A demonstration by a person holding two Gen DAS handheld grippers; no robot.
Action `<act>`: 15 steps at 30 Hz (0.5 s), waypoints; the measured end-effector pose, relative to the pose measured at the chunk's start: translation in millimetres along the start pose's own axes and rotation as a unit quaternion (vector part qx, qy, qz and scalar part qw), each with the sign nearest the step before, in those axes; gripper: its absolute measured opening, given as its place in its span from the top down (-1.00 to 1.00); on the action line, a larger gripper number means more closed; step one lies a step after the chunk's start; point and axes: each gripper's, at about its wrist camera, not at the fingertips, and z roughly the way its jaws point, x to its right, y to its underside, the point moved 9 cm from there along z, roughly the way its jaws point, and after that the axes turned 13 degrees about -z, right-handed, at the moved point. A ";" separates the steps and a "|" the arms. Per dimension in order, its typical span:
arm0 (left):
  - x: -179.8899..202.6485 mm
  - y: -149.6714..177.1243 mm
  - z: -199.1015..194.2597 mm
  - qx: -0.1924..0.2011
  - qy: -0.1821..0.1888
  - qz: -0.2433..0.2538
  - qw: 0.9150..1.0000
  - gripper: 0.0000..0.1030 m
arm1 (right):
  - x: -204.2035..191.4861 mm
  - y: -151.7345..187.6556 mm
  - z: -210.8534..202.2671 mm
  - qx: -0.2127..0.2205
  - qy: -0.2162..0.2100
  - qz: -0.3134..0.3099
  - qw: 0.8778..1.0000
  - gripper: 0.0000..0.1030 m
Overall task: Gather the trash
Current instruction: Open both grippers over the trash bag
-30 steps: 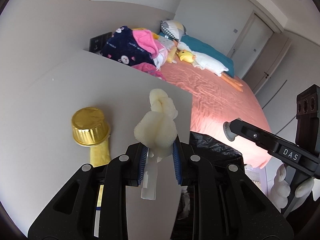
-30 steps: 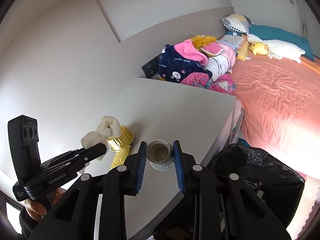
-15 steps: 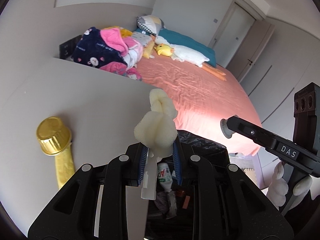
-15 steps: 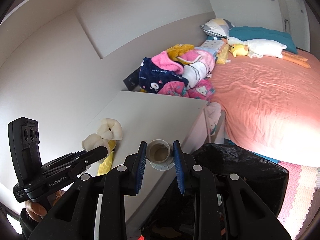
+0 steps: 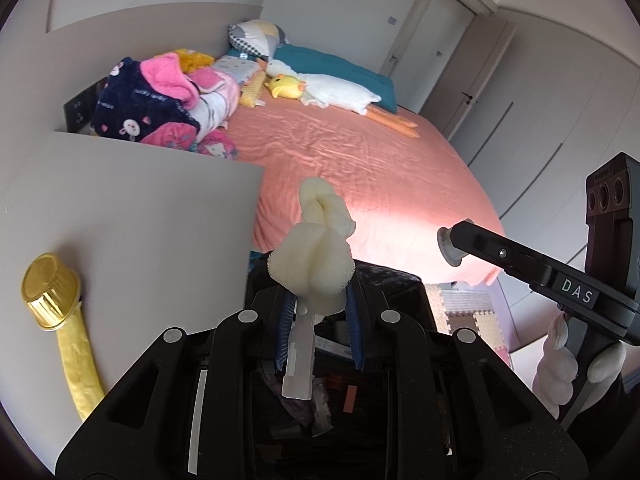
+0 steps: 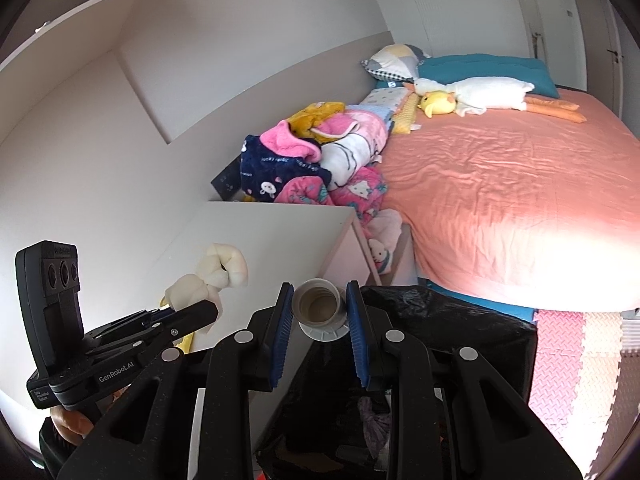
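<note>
Over the bag — both loads ready to drop.
Left gripper pinches foam, right gripper a cup (next: release).

The trash bag stood on the floor just right of the surface, before the bed; the foil cup lay on the surface, well left of the bag.

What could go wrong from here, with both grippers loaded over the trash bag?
1. The left gripper pinches only the lower end of the knotted foam piece; on release it may spring sideways and miss the black trash bag.
2. The right gripper holds the small cup near the bag's edge by the table; dropped now, it might land outside.
</note>
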 end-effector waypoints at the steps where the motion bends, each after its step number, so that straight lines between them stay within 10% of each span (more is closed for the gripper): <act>1: 3.6 1.0 2.5 -0.003 0.004 0.003 1.000 0.56 | 4.0 0.8 -2.4 0.001 0.002 0.003 1.000 0.45; 12: 23.6 12.5 24.0 -0.043 0.027 0.015 0.999 0.43 | 29.5 7.0 -14.9 0.002 0.020 0.026 0.999 0.43; 15: 20.6 16.0 30.9 -0.061 0.008 0.005 0.998 -0.91 | 38.7 4.9 -23.4 0.014 0.048 0.034 0.998 -0.22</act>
